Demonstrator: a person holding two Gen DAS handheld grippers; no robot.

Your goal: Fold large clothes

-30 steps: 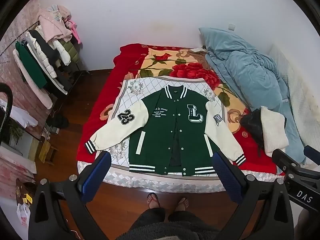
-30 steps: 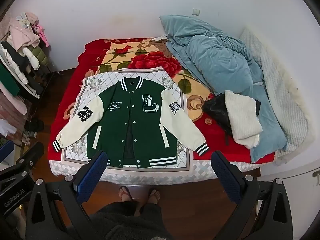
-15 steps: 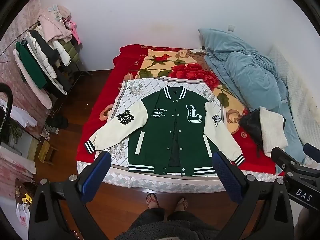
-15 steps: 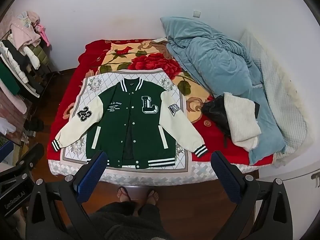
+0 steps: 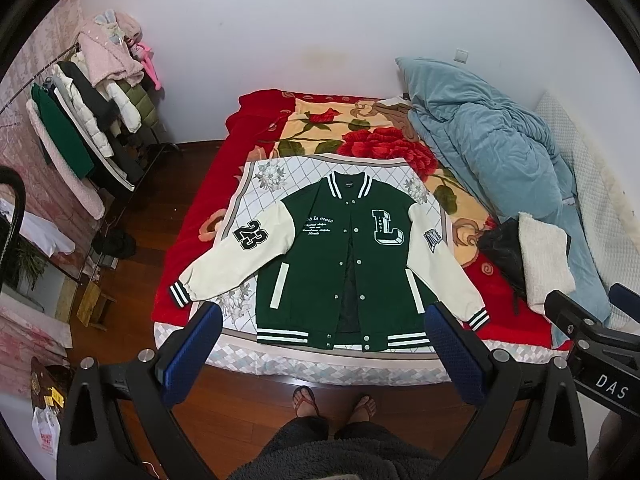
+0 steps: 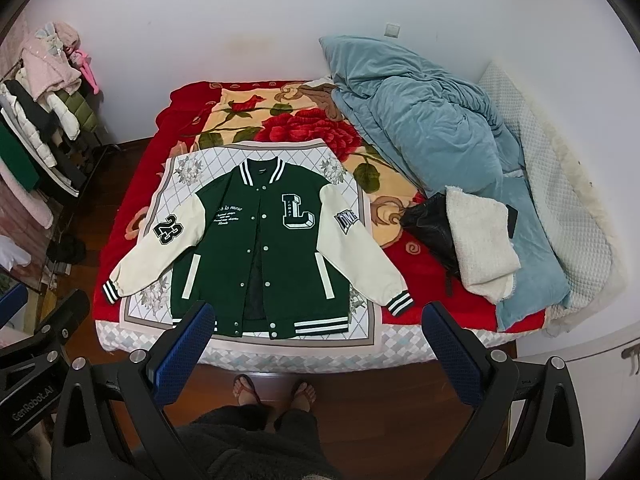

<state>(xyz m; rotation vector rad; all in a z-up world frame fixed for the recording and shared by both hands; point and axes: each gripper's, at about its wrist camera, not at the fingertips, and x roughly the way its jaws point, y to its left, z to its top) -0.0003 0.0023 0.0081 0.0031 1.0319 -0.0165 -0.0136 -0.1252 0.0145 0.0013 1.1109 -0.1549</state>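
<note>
change: the varsity jacket (image 5: 352, 264) sits slightly lower in my views than a second ago, otherwise unmoved | fingers: my left gripper (image 5: 320, 344) and right gripper (image 6: 316, 344) both spread wide, holding nothing, hovering above the floor | surface: jacket flat, face up, sleeves splayed on the quilted sheet (image 5: 308, 168); blue duvet (image 6: 432, 136) bunched beside it; clothes rack (image 5: 80, 120) at left

Home bedroom: bed (image 5: 192, 248) with rumpled duvet (image 5: 488, 148), seemingly a laden clothes rack (image 5: 92, 120).
</note>
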